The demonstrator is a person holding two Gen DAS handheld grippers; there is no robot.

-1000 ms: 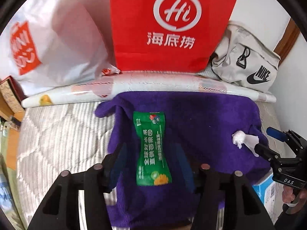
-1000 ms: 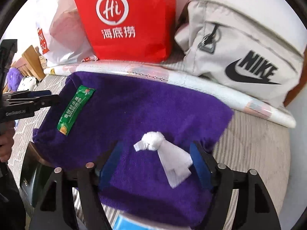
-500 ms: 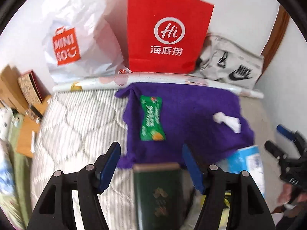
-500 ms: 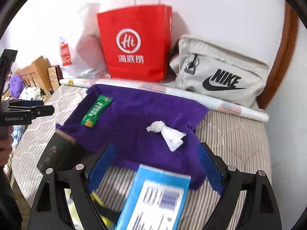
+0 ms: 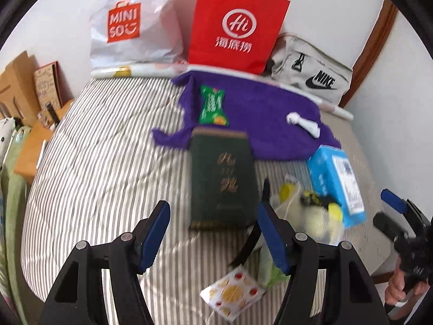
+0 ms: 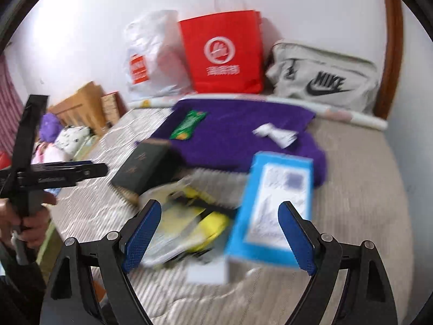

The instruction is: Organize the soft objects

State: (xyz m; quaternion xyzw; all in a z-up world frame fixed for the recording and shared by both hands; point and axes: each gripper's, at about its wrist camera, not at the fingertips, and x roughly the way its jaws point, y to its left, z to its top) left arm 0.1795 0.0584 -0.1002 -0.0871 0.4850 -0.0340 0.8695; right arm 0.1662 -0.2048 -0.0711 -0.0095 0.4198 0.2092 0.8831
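A purple fleece towel (image 5: 259, 113) lay spread at the far edge of the striped mattress (image 5: 102, 149), against a long rolled sheet of white printed paper (image 6: 351, 115). On the towel lay a green plastic snack sachet (image 5: 212, 105) towards its left side and a knotted white tissue twist (image 5: 303, 123) towards its right, well apart.

The left gripper (image 5: 213, 233) hung over the mattress with its blue-padded jaws apart and nothing between them; they had just been opening. Beyond its tips a dark green rectangular box with gold lettering (image 5: 223, 181) overlapped the towel's near edge.

The right gripper (image 6: 219, 233) also stood wide and empty, its jaws just having opened further, above a light blue cardboard box (image 6: 273, 203) and a clear plastic bag of yellow items (image 6: 186, 222) (badly blurred in both views).

Behind the towel stood a red paper carrier bag (image 5: 238, 27), a white plastic shopping bag (image 5: 135, 24) and a grey fabric pouch (image 5: 311, 78).
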